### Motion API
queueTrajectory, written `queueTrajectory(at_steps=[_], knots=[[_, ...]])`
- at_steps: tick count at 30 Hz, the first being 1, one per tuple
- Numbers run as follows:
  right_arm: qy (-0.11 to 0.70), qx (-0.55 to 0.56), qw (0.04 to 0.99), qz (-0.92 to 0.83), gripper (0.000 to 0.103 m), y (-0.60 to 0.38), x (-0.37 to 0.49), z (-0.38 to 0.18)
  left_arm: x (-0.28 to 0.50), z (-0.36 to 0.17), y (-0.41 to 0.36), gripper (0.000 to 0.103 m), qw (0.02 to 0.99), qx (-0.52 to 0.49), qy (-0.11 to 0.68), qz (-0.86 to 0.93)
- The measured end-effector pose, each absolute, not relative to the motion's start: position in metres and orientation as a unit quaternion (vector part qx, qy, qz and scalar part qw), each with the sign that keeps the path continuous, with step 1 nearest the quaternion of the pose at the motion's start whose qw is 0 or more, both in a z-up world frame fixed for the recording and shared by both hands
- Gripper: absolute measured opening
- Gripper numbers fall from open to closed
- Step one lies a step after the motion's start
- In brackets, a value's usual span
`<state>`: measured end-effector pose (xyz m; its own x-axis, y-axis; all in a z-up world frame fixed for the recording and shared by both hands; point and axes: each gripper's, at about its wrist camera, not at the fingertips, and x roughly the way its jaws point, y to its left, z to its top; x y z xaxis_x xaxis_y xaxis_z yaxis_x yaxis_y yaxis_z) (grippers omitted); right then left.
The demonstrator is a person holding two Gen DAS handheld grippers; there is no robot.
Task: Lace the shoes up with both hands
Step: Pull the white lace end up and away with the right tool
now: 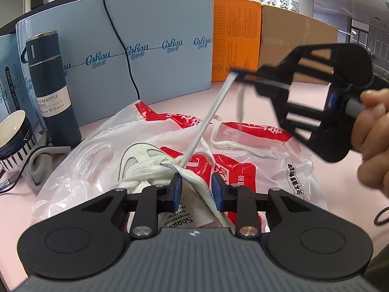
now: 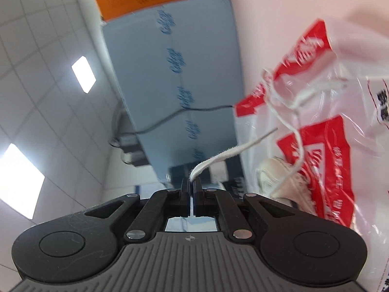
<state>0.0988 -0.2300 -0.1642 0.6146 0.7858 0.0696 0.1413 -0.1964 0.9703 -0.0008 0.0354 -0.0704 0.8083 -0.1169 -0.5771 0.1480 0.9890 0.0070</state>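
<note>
1. Desk surface of pale pink laminate (image 1: 243,102) is carrying everything, with a light blue printed carton (image 1: 145,48) standing along its far edge.
2. A crinkled clear plastic bag with red printed panels (image 1: 243,170) is lying spread under the work, probably to keep the shoe off the desk.
3. A white mesh-and-leather sneaker (image 1: 141,163) is sitting on that bag, toe pointing away from the left wrist camera.
4. The left gripper (image 1: 196,188) is bracing the sneaker: its blue-padded jaws are standing partly spread on either side of the white upper's edge, though whether they are actually pressing it is hard to tell.
5. The right gripper (image 2: 191,189), carried by a person's hand (image 1: 374,136), is lifted off to the side so the lace runs straight.
6. A flat white shoelace (image 1: 206,121) is stretching taut from an eyelet up to the right gripper, whose jaws are pressed together on it, the loose end poking out beyond them.
</note>
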Motion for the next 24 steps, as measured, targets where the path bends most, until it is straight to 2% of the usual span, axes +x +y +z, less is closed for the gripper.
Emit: queueTrajectory(at_steps=[12, 24], knots=[[0.192, 0.780, 0.519, 0.290, 0.003, -0.290, 0.091, -0.142, 0.000, -0.073, 0.034, 0.025, 0.950, 0.024, 0.304, -0.068], [0.144, 0.791, 0.530, 0.270, 0.003, -0.320, 0.083, -0.138, 0.001, -0.075, 0.033, 0.025, 0.948, 0.027, 0.310, -0.070]])
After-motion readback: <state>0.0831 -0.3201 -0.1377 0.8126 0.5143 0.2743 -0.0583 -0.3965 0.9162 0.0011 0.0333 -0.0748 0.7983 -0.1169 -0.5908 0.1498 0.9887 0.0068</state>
